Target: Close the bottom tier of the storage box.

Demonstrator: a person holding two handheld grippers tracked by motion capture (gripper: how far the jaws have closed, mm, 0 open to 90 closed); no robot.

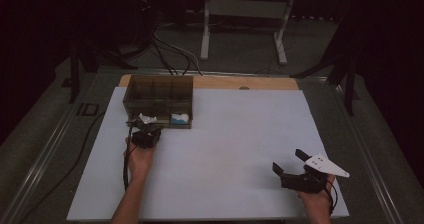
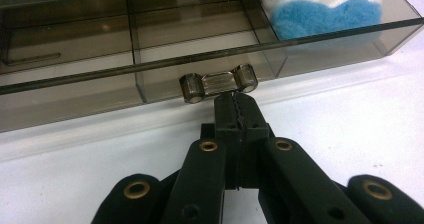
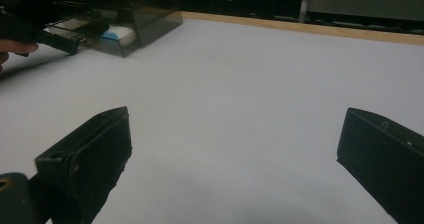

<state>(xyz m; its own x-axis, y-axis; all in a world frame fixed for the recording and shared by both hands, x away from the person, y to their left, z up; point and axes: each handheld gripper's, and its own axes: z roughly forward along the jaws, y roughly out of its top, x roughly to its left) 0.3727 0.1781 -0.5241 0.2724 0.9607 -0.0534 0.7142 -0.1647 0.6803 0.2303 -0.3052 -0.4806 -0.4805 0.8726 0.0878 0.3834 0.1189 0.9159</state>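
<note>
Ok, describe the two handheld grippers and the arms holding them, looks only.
Both are black plastic. The left gripper has zigzag-toothed jaw faces, brass-coloured rivets in its linkage arms and a black cable trailing along the bare forearm. The right gripper has broad, flat black jaws and carries a pale grey three-cornered plate. No sleeves are visible.

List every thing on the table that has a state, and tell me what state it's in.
Smoky transparent plastic drawer box: bottom drawer pulled partly out.
Clear drawer handle: left gripper's closed tips touching it.
Blue and white sponge: lying in drawer.
Left gripper: shut.
Right gripper: open, holding nothing.
</note>
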